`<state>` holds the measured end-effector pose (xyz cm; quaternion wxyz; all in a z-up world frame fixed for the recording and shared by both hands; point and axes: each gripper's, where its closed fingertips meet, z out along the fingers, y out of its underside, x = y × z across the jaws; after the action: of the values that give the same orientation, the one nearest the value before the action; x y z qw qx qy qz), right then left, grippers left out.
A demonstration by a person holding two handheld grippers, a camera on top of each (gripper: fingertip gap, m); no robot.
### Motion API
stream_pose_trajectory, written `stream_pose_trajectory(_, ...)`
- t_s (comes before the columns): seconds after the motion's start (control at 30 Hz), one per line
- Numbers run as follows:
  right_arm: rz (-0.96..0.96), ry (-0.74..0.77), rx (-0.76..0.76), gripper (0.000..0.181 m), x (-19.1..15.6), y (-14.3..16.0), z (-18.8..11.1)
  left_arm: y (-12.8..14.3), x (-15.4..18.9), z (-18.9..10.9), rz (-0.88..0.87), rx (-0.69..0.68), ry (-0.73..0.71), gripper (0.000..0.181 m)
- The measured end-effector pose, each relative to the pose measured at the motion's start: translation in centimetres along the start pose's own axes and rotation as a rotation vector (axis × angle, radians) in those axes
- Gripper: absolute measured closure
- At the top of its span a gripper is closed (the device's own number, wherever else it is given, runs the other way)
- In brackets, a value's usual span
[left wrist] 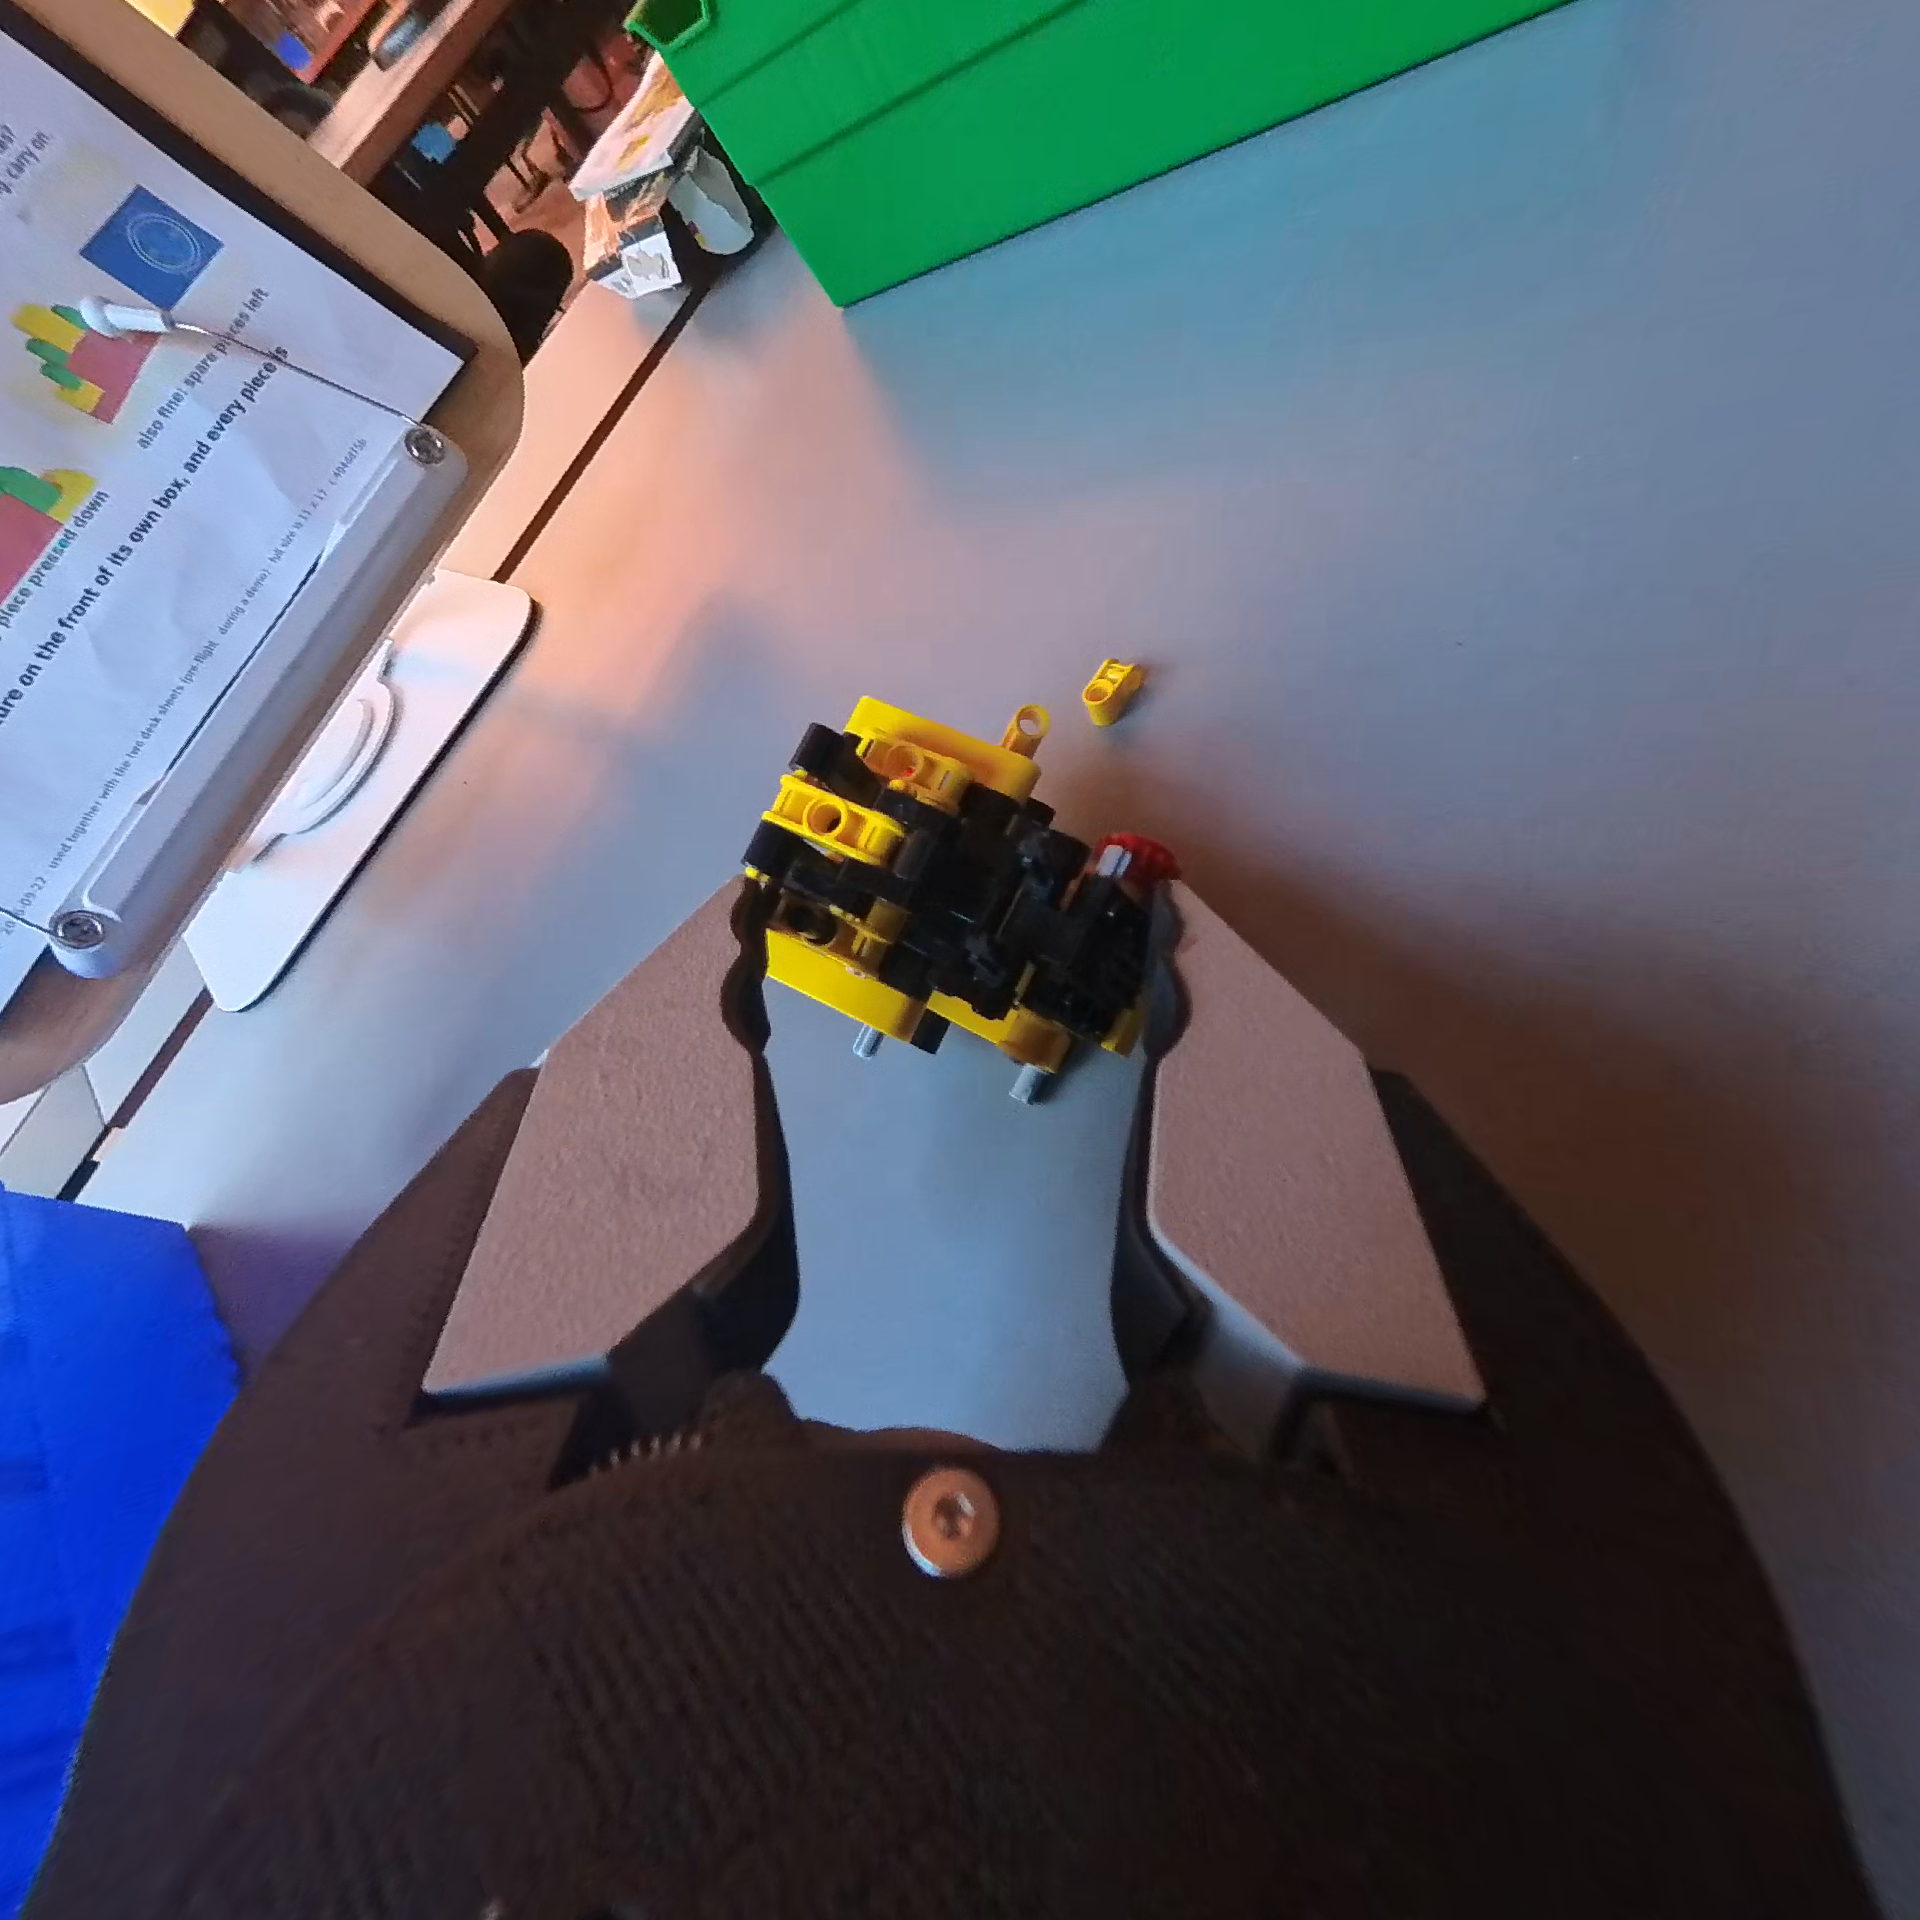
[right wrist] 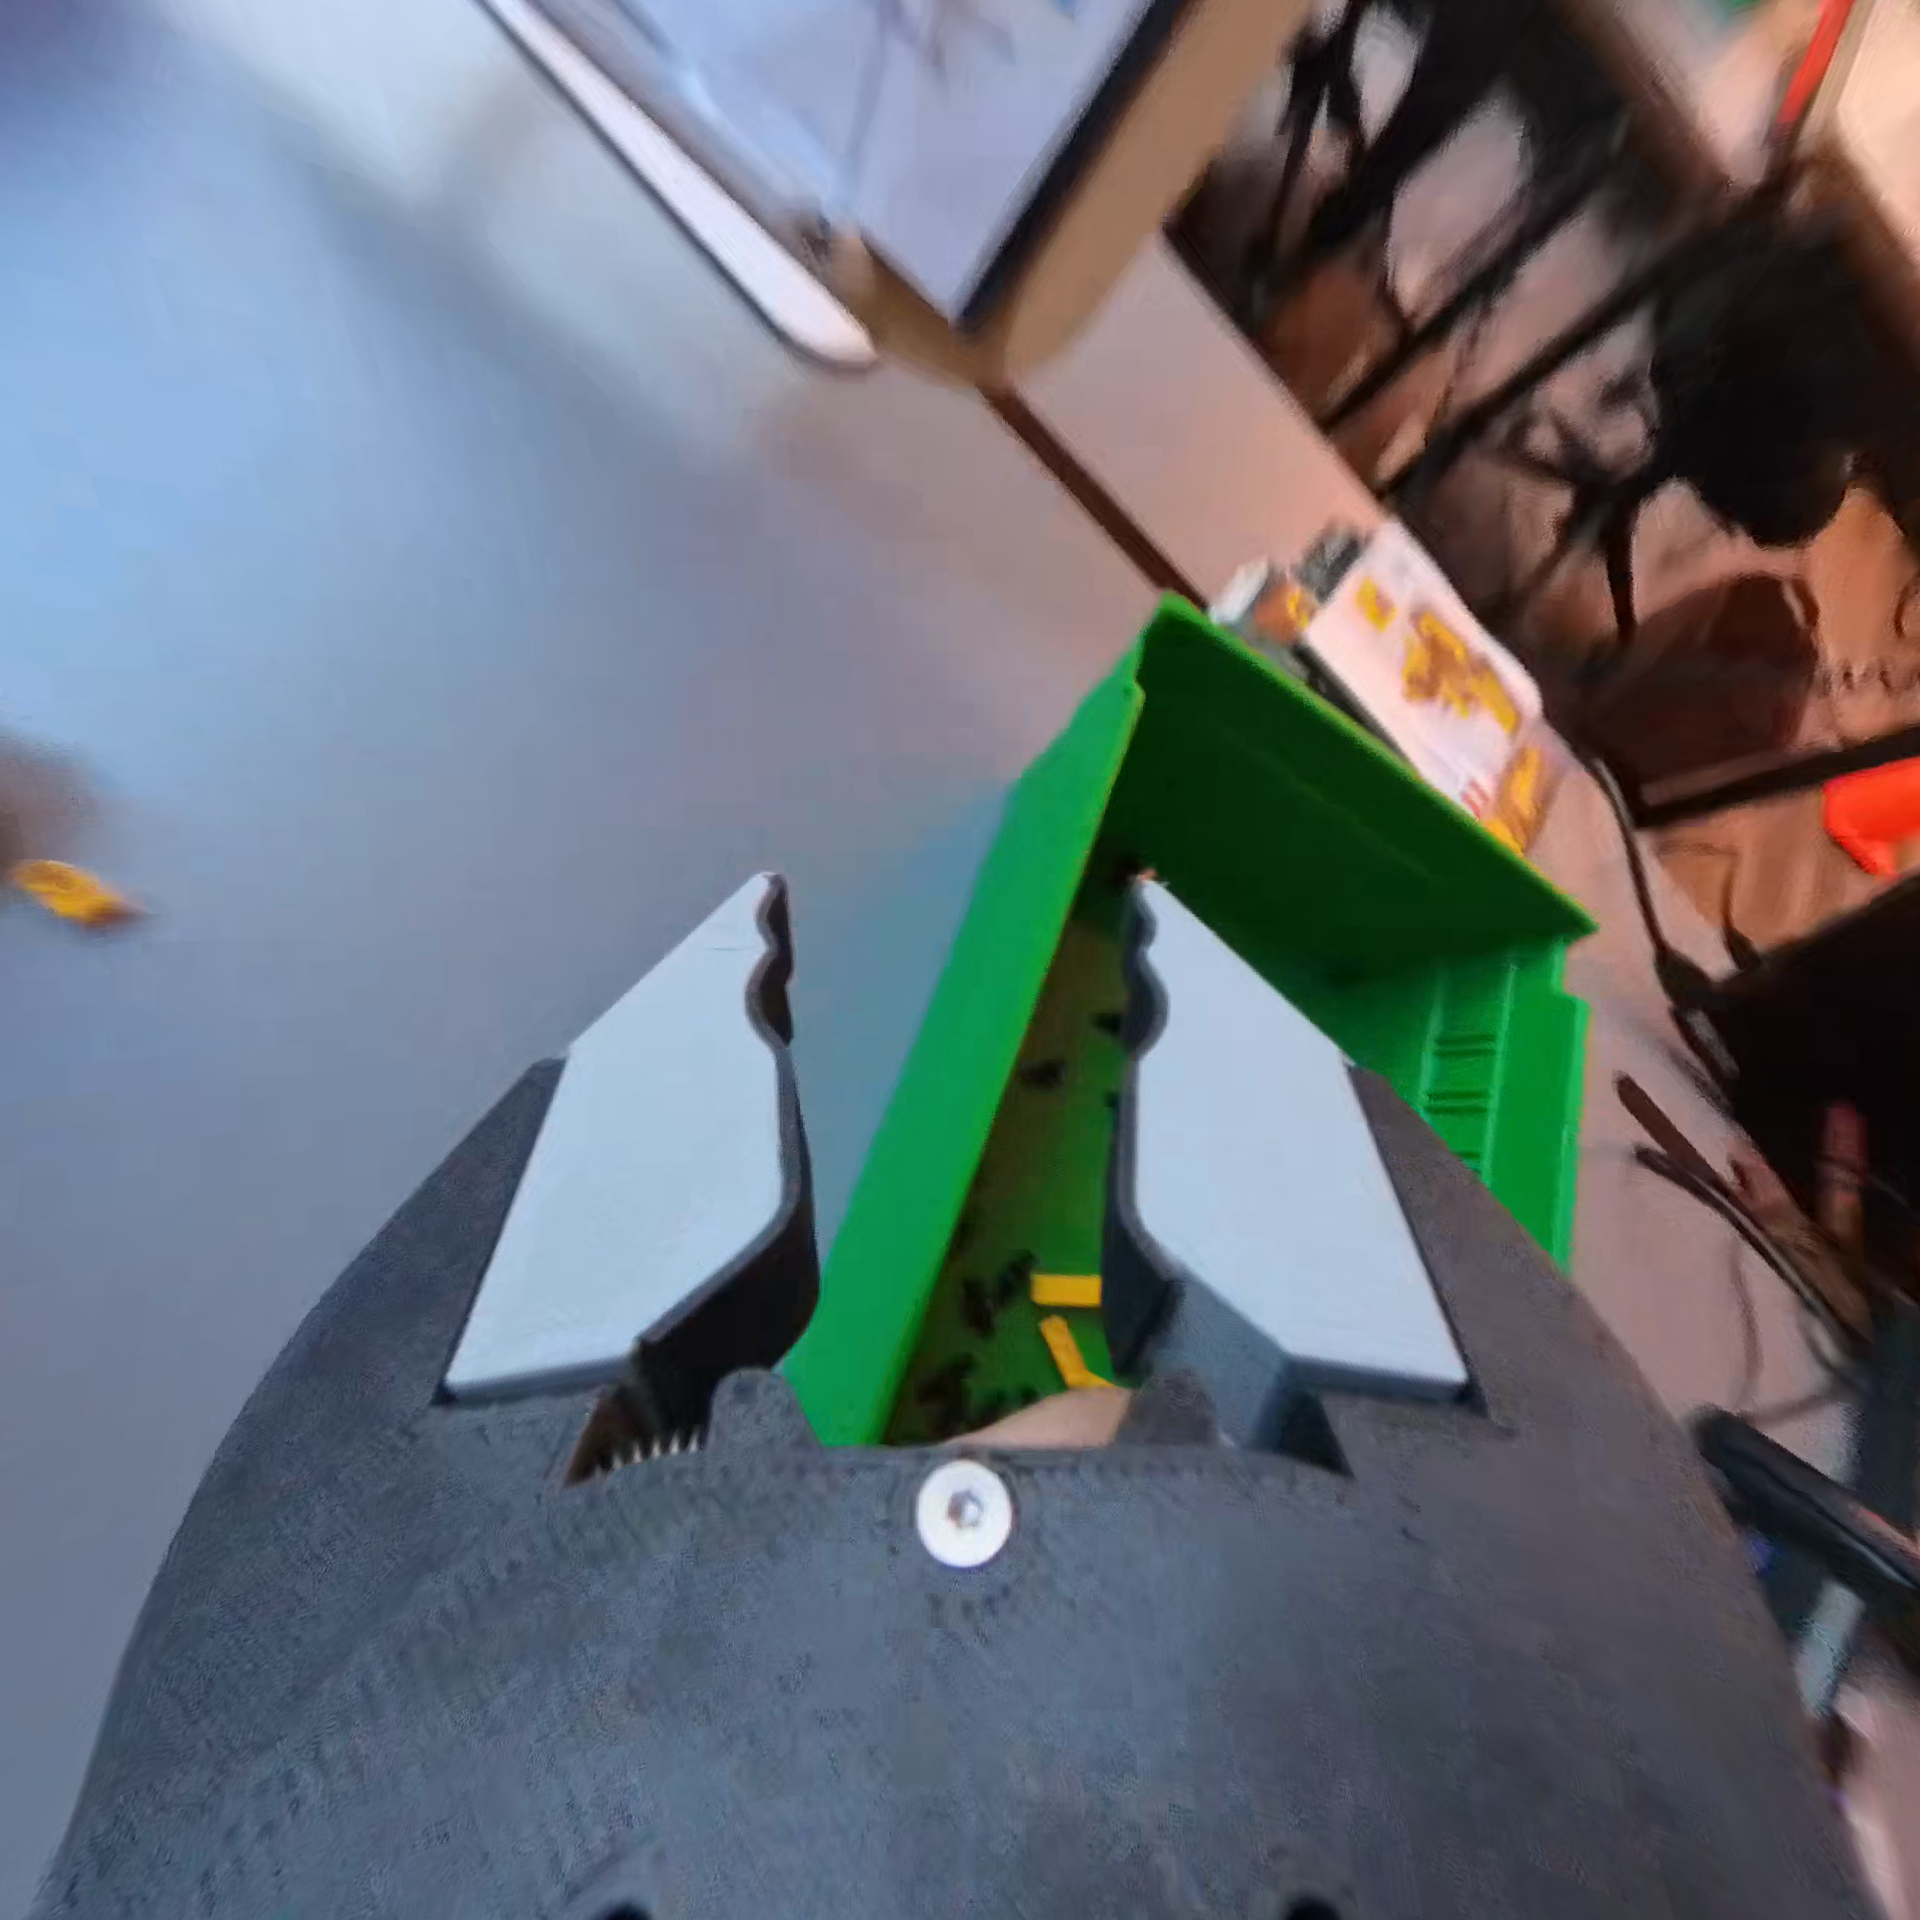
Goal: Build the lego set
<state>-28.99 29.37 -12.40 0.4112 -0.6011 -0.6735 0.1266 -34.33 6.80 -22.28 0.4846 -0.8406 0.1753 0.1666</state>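
Note:
A yellow and black lego model (left wrist: 935, 894) with a red knob (left wrist: 1138, 854) sits on the grey table between the fingertips of my left gripper (left wrist: 956, 925), which is shut on its sides. A small yellow connector (left wrist: 1112, 691) lies loose just beyond the model. My right gripper (right wrist: 956, 935) is open and empty, hovering over the wall of a green parts box (right wrist: 1278, 831) that holds several black and yellow pieces (right wrist: 1060, 1320). That view is blurred. A yellow piece (right wrist: 68, 891) shows at its far left.
Green boxes (left wrist: 1039, 135) stand at the back of the table. An instruction sheet in a stand (left wrist: 156, 499) is at the left, with a white plate (left wrist: 384, 769) beside it. A blue sleeve (left wrist: 83, 1558) is at the lower left. Cables and clutter (right wrist: 1714, 1091) lie to the right of the box. The grippers' ends are close to 25 cm from one another. My left gripper is the nearer one to the small yellow connector (left wrist: 1112, 691): about 6 cm, against 20 cm.

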Motion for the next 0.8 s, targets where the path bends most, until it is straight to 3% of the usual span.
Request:
stream_pose_trajectory(0.07,-0.079,0.032,-0.193,0.124,1.2,1.7,3.3,0.1,0.0,-0.1,0.006,0.0,-0.006,0.11)
stream_pose_trajectory(0.1,-0.134,0.071,-0.301,0.142,2.0,3.1,4.8,0.1,-0.1,-0.2,0.008,0.0,-0.01,0.11)
stream_pose_trajectory(0.2,-0.212,0.214,-0.566,0.148,5.2,6.7,7.2,0.5,-0.4,-0.4,0.003,-0.005,-0.02,0.11)
stream_pose_trajectory(0.27,-0.235,0.361,-0.626,0.157,8.0,7.2,7.0,0.6,-0.5,-0.4,-0.005,-0.01,-0.021,0.11)
stream_pose_trajectory(0.37,-0.25,0.416,-0.552,0.139,7.8,5.8,6.3,0.7,-0.6,-0.4,-0.008,-0.019,-0.028,0.109)
stream_pose_trajectory(0.47,-0.24,0.384,-0.34,0.137,4.1,2.4,4.8,0.7,-0.4,-0.5,-0.006,-0.02,-0.019,0.108)
stream_pose_trajectory(0.53,-0.21,0.275,-0.175,0.137,-0.2,0.5,4.0,0.9,-0.2,-0.6,-0.013,-0.026,0.005,0.107)
stream_pose_trajectory(0.67,-0.106,-0.385,0.109,0.137,-16.2,-1.6,2.6,1.2,-0.1,-1.0,-0.061,-0.03,0.059,0.107)
stream_pose_trajectory(0.8,-0.11,-0.673,0.202,0.146,-24.1,-2.2,1.0,1.3,-0.3,-1.1,-0.096,-0.025,0.072,0.108)
